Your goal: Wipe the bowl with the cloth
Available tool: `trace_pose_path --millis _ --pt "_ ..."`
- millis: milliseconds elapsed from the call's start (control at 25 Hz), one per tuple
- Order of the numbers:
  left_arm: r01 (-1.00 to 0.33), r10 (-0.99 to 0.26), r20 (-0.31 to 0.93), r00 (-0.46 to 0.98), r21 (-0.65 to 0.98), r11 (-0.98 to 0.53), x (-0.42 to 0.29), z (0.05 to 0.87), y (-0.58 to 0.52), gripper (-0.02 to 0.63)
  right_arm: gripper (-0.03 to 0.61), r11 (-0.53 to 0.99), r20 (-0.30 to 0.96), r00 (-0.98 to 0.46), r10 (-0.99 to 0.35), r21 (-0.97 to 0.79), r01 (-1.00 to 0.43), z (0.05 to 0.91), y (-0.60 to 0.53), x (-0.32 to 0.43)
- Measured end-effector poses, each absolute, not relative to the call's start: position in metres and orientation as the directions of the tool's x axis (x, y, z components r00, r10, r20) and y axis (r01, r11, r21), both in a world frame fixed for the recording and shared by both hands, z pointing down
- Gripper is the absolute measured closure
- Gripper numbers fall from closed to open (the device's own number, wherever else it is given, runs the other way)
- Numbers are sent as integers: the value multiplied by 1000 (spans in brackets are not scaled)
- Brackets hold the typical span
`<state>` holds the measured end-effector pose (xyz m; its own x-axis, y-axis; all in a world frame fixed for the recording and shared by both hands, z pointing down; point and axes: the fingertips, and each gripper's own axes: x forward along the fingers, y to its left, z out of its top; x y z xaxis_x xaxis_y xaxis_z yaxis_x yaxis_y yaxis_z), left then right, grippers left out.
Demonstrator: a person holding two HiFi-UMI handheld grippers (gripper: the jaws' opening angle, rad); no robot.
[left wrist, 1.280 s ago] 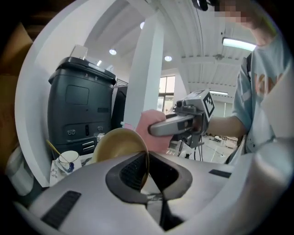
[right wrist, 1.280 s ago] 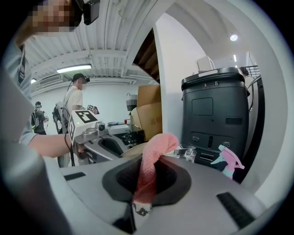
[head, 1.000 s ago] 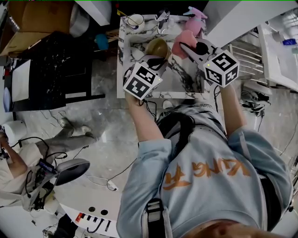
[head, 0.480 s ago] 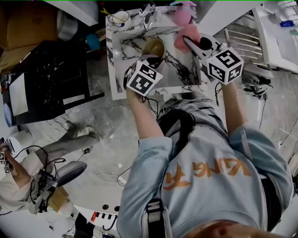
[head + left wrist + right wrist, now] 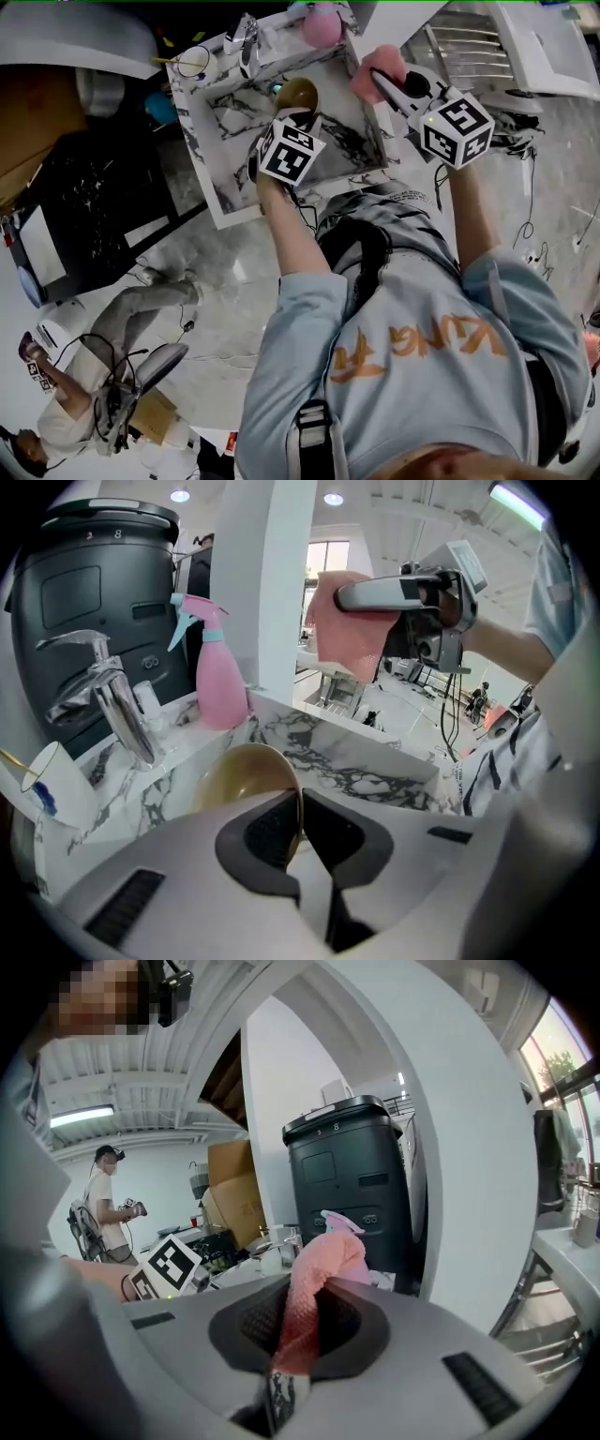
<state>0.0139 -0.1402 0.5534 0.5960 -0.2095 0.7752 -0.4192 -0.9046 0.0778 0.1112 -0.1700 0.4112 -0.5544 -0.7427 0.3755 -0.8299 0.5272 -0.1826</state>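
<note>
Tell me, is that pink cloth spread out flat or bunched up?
Bunched up: the pink cloth is pinched in a narrow wad between the right gripper jaws, with the rest hanging crumpled beyond them.

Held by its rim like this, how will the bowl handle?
Probably rigid: the bowl is evenly round though the left hand-held gripper pinches only its rim. That edge grip may let it pivot when the cloth pushes. Glossy, so possibly slippery.

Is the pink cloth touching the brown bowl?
Apart. The left gripper view shows the pink cloth raised above the brown bowl, background visible between them.
</note>
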Motion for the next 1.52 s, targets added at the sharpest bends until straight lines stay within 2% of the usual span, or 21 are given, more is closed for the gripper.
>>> trace_pose_path --millis 720,1040,1280,1400,1520 --pt "-529 -207 865 457 78 -845 47 636 -183 580 531 369 388 -474 -791 -315 -874 457 -197 169" --pt "-544 -188 891 413 77 -835 56 667 -183 580 531 361 402 -474 -784 -326 -874 466 -205 167" --pt "-528 -140 881 451 137 -838 66 671 -174 578 531 377 405 -483 -776 -315 -871 463 -206 160" --pt "-520 -119 875 470 166 -838 68 668 -168 508 531 389 399 -486 -777 -302 -870 456 -206 157" --pt "-531 -141 858 494 170 -830 67 657 -169 502 529 398 390 -488 -781 -292 -870 450 -203 154"
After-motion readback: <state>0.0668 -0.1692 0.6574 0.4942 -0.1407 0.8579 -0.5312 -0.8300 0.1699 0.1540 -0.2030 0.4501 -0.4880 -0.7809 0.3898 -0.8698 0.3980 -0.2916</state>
